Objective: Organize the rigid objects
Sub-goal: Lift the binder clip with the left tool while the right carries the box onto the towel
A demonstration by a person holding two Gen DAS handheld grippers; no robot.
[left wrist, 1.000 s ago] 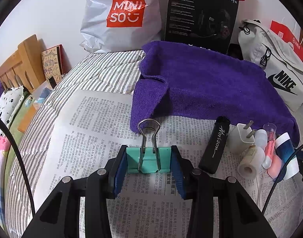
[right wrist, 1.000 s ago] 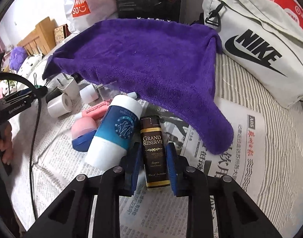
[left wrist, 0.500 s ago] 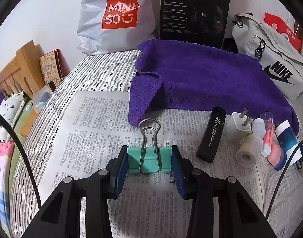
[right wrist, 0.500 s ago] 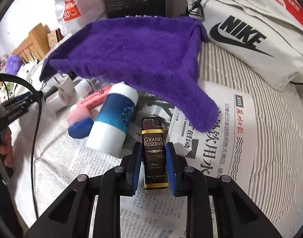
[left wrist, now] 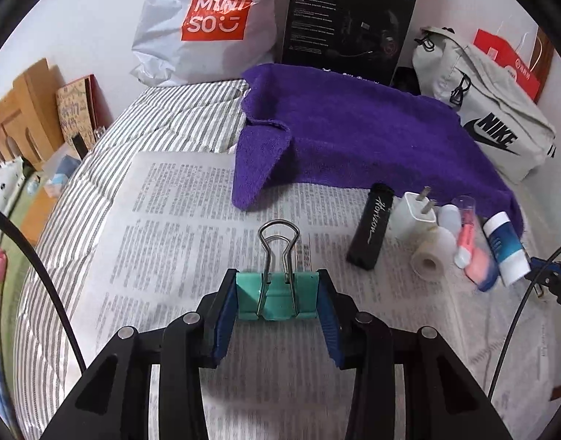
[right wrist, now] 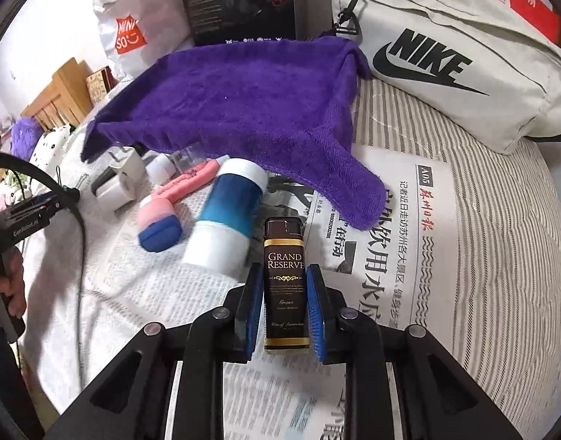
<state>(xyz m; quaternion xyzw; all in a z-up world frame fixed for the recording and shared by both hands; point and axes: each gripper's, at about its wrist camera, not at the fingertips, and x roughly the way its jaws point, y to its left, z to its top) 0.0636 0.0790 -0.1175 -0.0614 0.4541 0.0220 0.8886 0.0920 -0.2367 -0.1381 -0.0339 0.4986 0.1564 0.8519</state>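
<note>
My left gripper [left wrist: 277,299] is shut on a teal binder clip [left wrist: 276,295], held above the newspaper [left wrist: 177,220]. My right gripper [right wrist: 284,293] is shut on a brown "Grand Reserve" lighter [right wrist: 284,275], held above the newspaper [right wrist: 408,249]. A row of objects lies by the purple towel [left wrist: 353,135]: a black lighter [left wrist: 372,231], a white charger plug [left wrist: 414,214], a tape roll [left wrist: 430,256], a pink tube [left wrist: 469,234] and a blue-and-white tube [right wrist: 229,216]. The tube also shows in the left wrist view [left wrist: 506,249].
A Miniso bag [left wrist: 207,25], a black headset box [left wrist: 348,22] and a grey Nike bag [right wrist: 445,58] stand against the wall behind the towel. The striped bed cover [left wrist: 163,117] runs to a wooden headboard [left wrist: 19,110] at the left.
Both grippers have pulled back and risen slightly with their objects. The right gripper has carried the brown lighter away from the blue-and-white tube, toward the right.
</note>
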